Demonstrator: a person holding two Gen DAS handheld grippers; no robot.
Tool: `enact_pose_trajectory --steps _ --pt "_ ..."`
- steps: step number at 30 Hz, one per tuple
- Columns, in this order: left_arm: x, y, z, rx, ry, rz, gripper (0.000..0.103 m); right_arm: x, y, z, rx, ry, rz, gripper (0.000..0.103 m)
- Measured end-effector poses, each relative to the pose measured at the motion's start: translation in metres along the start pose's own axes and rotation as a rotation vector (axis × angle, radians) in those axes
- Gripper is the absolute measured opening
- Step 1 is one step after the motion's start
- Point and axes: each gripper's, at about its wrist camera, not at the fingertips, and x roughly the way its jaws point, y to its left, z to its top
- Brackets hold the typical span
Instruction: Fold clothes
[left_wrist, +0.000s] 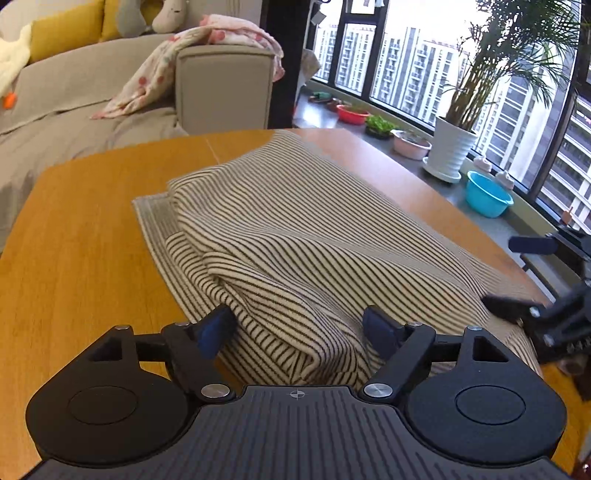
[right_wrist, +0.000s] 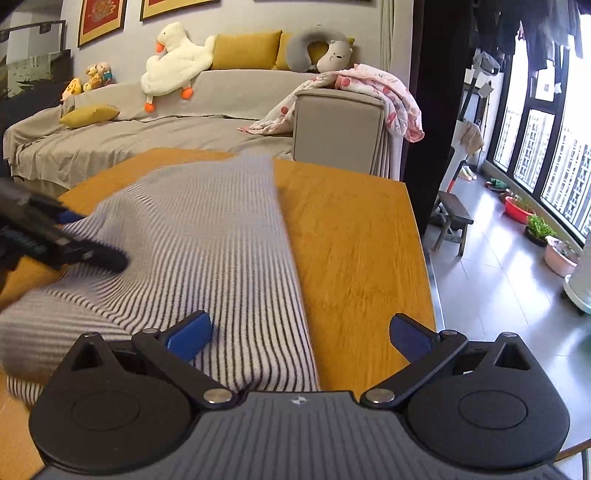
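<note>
A cream garment with thin dark stripes (left_wrist: 295, 236) lies partly folded on the orange wooden table (left_wrist: 81, 236). My left gripper (left_wrist: 299, 328) is open, its blue pads on either side of a raised bunch of the cloth at the near edge. My right gripper (right_wrist: 299, 332) is open over the garment's right edge (right_wrist: 221, 240), left pad above cloth, right pad above bare table (right_wrist: 351, 240). The right gripper also shows in the left wrist view (left_wrist: 524, 310) at the cloth's right side. The left gripper shows in the right wrist view (right_wrist: 74, 236) on the cloth.
A grey sofa (right_wrist: 147, 133) with a pink blanket (right_wrist: 369, 96) and plush toys stands behind the table. Along the window are a potted palm (left_wrist: 454, 147), a blue basin (left_wrist: 487, 199) and a red basin (left_wrist: 351, 112). A small stool (right_wrist: 450, 218) stands right of the table.
</note>
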Motion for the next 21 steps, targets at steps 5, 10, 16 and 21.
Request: enact_pose_trajectory --steps 5,10,16,21 --pt "0.013 0.011 0.012 -0.010 -0.027 0.024 0.094 0.008 0.021 0.008 -0.028 -0.008 -0.004 0.103" --pt "0.007 0.022 0.010 -0.039 -0.056 0.072 0.096 0.027 0.030 0.021 -0.012 0.019 0.042 0.103" --pt "-0.024 0.025 -0.010 -0.044 -0.054 0.062 0.102 0.040 0.021 0.026 0.056 0.054 0.093 0.103" --pt "-0.042 0.011 -0.023 0.049 -0.043 0.097 0.103 0.031 0.022 0.026 0.035 0.018 0.069 0.103"
